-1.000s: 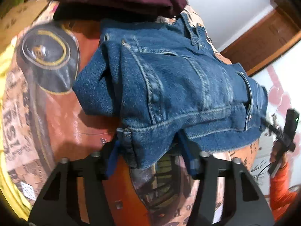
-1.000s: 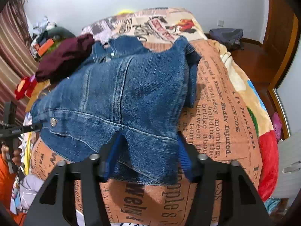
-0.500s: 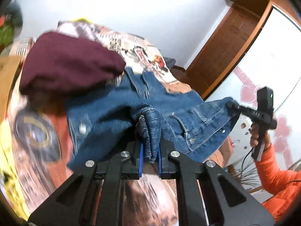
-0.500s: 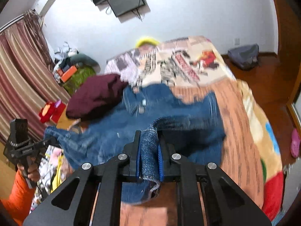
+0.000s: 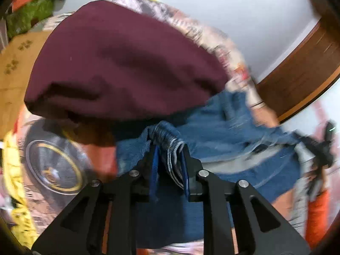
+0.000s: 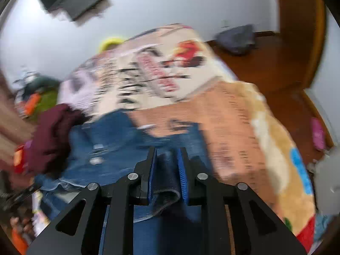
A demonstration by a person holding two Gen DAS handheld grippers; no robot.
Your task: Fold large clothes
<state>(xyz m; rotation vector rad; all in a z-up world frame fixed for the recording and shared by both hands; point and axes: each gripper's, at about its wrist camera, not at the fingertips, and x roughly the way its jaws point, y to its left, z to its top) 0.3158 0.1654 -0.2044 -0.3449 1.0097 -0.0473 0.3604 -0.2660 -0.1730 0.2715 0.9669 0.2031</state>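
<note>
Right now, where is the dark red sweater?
The sweater fills the upper middle of the left wrist view, lying on the bed just beyond the jacket; in the right wrist view it sits at the jacket's left.

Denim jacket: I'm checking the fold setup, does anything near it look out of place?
The maroon garment lies heaped at the denim jacket, apparently overlapping its far edge. Both the left tongs and right tongs grip bunched denim; blur hides finer detail.

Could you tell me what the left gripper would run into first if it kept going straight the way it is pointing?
Most likely the maroon garment. The left gripper, jaws shut on the denim jacket, points at that heap lying just beyond the jacket. The picture is blurred, so depth is uncertain.
</note>
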